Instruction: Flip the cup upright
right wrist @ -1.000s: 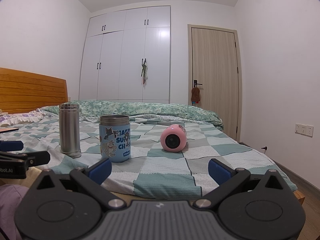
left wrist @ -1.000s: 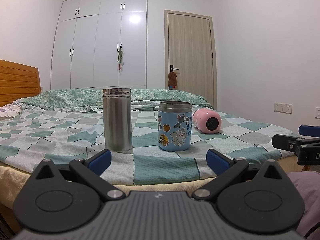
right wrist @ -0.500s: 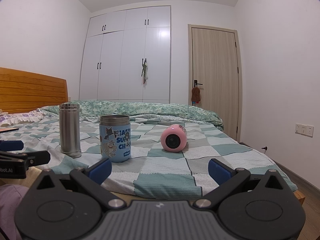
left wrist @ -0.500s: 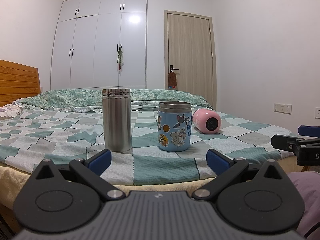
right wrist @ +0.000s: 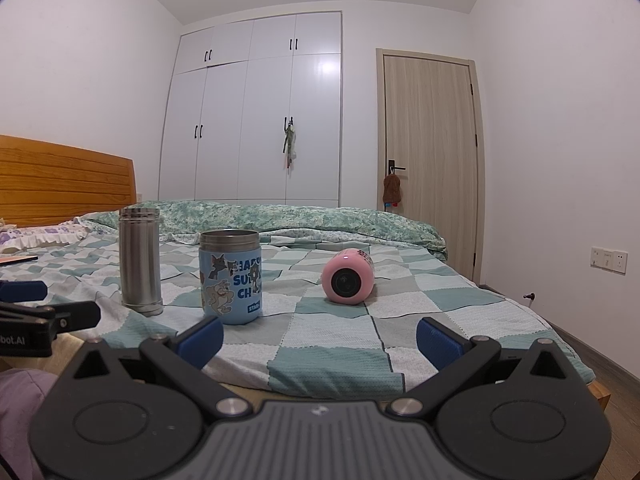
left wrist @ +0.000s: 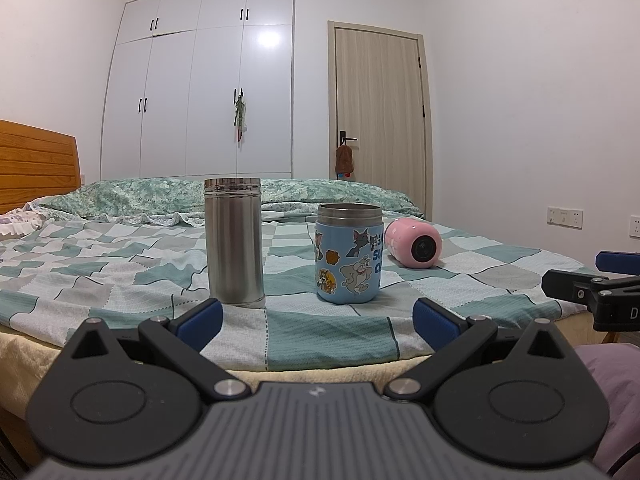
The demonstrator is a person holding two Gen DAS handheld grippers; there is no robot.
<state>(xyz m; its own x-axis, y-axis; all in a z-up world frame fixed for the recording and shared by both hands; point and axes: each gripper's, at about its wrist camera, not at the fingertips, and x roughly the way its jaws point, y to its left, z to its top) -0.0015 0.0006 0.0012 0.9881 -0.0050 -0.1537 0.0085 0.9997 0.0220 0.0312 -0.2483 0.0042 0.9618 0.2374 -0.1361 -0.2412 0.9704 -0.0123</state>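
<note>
We face a bed (right wrist: 340,364) covered with a green, grey and white checked sheet (left wrist: 120,272), with a green patterned duvet (right wrist: 280,216) bunched along its far side. At the left stands a wooden headboard (right wrist: 60,184). Behind the bed a white wardrobe (left wrist: 200,88) with dark handles fills the far wall, a glare of light on one door and something small hanging from a handle. To its right is a pale wooden door (right wrist: 430,152), shut, with a brown cloth (right wrist: 392,190) hung on its handle. The walls and ceiling are white. On the right wall we see sockets (right wrist: 608,260); wood flooring (right wrist: 616,388) shows below.
</note>
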